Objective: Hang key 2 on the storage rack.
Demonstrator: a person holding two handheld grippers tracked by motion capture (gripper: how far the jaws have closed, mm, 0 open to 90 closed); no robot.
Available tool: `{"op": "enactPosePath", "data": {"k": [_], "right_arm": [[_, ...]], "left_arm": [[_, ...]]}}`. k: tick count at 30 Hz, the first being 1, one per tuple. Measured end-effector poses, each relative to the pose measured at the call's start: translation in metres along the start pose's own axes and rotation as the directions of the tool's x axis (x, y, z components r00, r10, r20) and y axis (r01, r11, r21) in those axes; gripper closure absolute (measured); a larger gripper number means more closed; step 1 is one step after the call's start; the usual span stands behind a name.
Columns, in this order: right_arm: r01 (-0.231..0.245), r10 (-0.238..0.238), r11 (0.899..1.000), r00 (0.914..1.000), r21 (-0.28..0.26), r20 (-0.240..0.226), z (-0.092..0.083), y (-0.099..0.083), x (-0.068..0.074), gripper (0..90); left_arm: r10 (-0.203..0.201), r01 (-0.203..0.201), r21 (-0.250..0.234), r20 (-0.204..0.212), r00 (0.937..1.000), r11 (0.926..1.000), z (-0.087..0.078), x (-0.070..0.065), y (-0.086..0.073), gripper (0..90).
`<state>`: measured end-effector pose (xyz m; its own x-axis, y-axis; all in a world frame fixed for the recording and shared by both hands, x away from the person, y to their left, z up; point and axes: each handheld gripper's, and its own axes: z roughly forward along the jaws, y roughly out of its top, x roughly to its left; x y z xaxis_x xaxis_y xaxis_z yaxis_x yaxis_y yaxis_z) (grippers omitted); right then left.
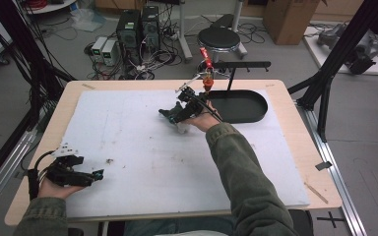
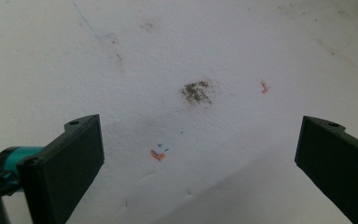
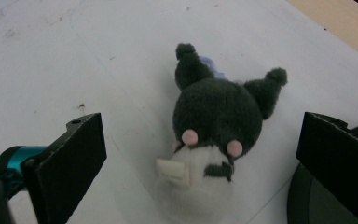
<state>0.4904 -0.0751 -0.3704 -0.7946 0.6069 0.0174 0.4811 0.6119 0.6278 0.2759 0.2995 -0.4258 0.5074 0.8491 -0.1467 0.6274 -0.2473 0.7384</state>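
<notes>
A small plush toy (image 3: pixel 214 126) with a black eared head, pink cheeks and a white body lies on the white mat (image 1: pixel 142 147). In the right gripper view it sits between the wide-apart jaws of my right gripper (image 3: pixel 200 128), and neither jaw touches it. From the high view, the right gripper (image 1: pixel 173 114) hovers over the plush toy (image 1: pixel 182 129) near the mat's far middle. My left gripper (image 1: pixel 96 175) rests at the near left of the table. In the left gripper view, the left gripper (image 2: pixel 198 135) is open over bare, stained mat.
A black oval tray (image 1: pixel 248 112) lies at the far right of the mat, right of the plush; its rim (image 3: pixel 307 200) shows beside my right jaw. A black stand (image 1: pixel 241 64) behind it holds a red-and-orange item (image 1: pixel 206 61). The wooden table edge (image 1: pixel 305 147) borders the mat.
</notes>
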Motion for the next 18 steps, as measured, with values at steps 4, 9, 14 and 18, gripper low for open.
{"op": "enactPosePath", "data": {"k": [4, 9, 14, 18], "right_arm": [[0.005, -0.006, 0.999, 1.0, 0.04, 0.008, 0.009, 0.01, -0.001, 0.4], [-0.012, 0.011, 0.997, 0.9999, 0.073, 0.011, 0.022, 0.013, -0.005, 0.4], [-0.022, 0.021, 0.991, 0.9997, 0.129, 0.011, 0.037, 0.014, -0.007, 0.4], [-0.037, 0.034, 0.985, 0.9992, 0.169, 0.02, 0.045, 0.019, -0.008, 0.4]], "left_arm": [[0.014, -0.014, -0.013, -0.009, 0.9999, 0.9998, -0.002, -0.002, 0.004, 1.7], [0.02, -0.02, -0.009, -0.008, 0.9998, 0.9998, -0.001, -0.002, 0.005, 1.7], [0.02, -0.02, -0.014, -0.017, 0.9997, 0.9997, -0.002, -0.002, 0.006, 1.7], [0.031, -0.031, -0.011, -0.028, 0.9991, 0.9995, -0.002, -0.002, 0.009, 1.7]]}}
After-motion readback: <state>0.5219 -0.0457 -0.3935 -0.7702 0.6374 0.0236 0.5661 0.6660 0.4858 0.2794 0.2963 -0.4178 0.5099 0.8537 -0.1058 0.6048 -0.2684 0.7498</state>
